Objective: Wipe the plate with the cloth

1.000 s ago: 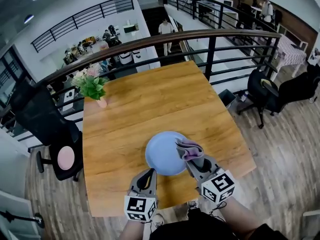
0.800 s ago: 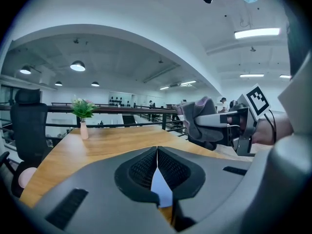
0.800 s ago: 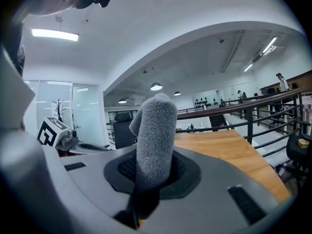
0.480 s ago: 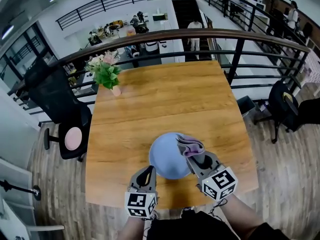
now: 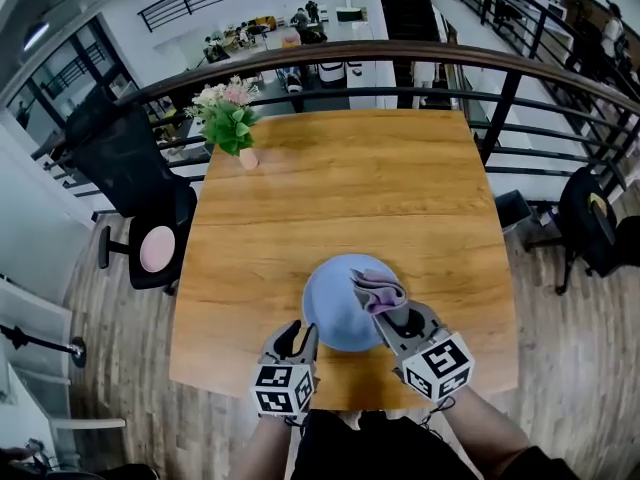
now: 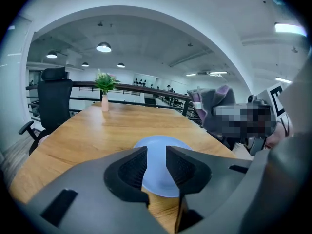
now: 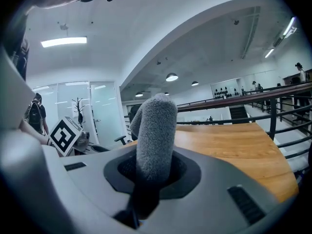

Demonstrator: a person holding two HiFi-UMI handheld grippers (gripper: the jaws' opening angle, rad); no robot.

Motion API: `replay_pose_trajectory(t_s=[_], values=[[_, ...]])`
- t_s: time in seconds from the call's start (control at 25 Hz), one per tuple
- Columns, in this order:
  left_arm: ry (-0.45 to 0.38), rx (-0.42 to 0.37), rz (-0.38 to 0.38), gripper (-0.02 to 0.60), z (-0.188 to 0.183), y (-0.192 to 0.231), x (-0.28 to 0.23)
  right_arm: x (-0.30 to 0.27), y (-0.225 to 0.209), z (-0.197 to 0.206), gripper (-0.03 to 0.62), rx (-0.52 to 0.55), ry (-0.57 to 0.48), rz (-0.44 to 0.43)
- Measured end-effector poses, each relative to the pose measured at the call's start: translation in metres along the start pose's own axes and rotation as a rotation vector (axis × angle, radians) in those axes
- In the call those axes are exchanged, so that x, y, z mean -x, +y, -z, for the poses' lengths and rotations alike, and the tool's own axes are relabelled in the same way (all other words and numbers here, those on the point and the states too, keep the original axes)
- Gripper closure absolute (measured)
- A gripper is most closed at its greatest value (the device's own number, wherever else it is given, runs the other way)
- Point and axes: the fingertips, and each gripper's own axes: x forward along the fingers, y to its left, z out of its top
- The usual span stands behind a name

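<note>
A pale blue plate (image 5: pixel 335 303) lies near the front edge of the wooden table (image 5: pixel 300 208). My left gripper (image 5: pixel 297 338) is at the plate's near left rim and its jaws are opening. In the left gripper view the plate (image 6: pixel 157 147) shows through the gap of the gripper (image 6: pixel 156 165), and the pads do not press on it. A grey-pink cloth (image 5: pixel 377 291) hangs over the plate's right side, with my right gripper (image 5: pixel 392 318) shut on it. The right gripper view shows the cloth (image 7: pixel 156 130) standing up bunched from the closed jaws of the gripper (image 7: pixel 153 172).
A small vase of flowers (image 5: pixel 232 123) stands at the table's far left corner. A black office chair (image 5: pixel 140 208) is to the left of the table. A dark railing (image 5: pixel 400 53) runs behind the far edge, and another chair (image 5: pixel 590 228) stands at the right.
The left jaws were shut and now stand apart beside the plate's rim. The right gripper still grips the cloth over the plate. The head view has shifted slightly.
</note>
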Motion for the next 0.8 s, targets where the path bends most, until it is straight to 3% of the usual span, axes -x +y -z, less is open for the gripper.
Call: replay_pose_trajectory(t_s=[0.12,0.36,0.64,0.8], values=[[0.061,0.060,-0.017,0.437,0.016,0.016,-0.012,-0.006,0.001,0.008,0.522,-0.006,0.019,-0.006],[0.191,0.284,-0.024,0.431,0.051,0.044,-0.038,-0.020,0.004,0.019,0.522,-0.027,0.057,0.006],[0.301,0.487,0.033,0.431,0.091,0.054,-0.068,-0.043,0.004,0.041,0.522,-0.059,0.116,0.042],[0.347,0.552,0.054,0.433,0.106,0.057,-0.079,-0.057,0.004,0.054,0.522,-0.076,0.154,0.048]])
